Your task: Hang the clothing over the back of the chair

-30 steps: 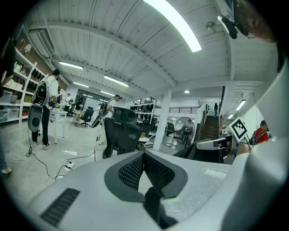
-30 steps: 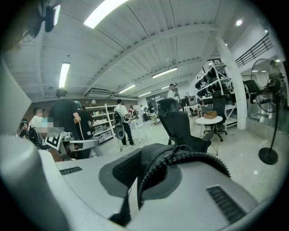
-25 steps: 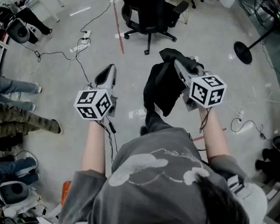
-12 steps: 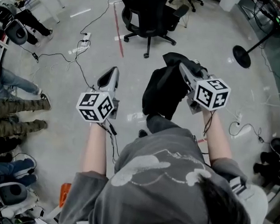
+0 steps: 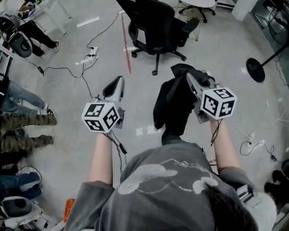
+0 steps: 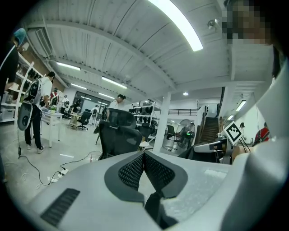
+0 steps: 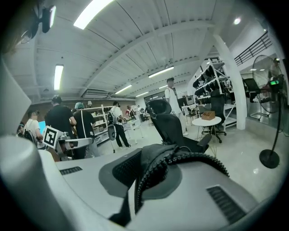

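At 12 o'clock from person: black chair [image 5: 152, 18], well apart. Right gripper [image 5: 190, 77] clamped on dark clothing [image 5: 171, 103], cloth dangling at 1 o'clock. Left gripper [image 5: 116, 84] pinched together, empty. Best approach: close in, raise cloth above backrest, drape evenly.

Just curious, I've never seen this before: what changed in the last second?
The person has stepped toward the office chair, which now sits nearer in the head view; both grippers came along. Nothing was grabbed or released: the right gripper stays shut on the black clothing, and the left gripper stays shut and empty.
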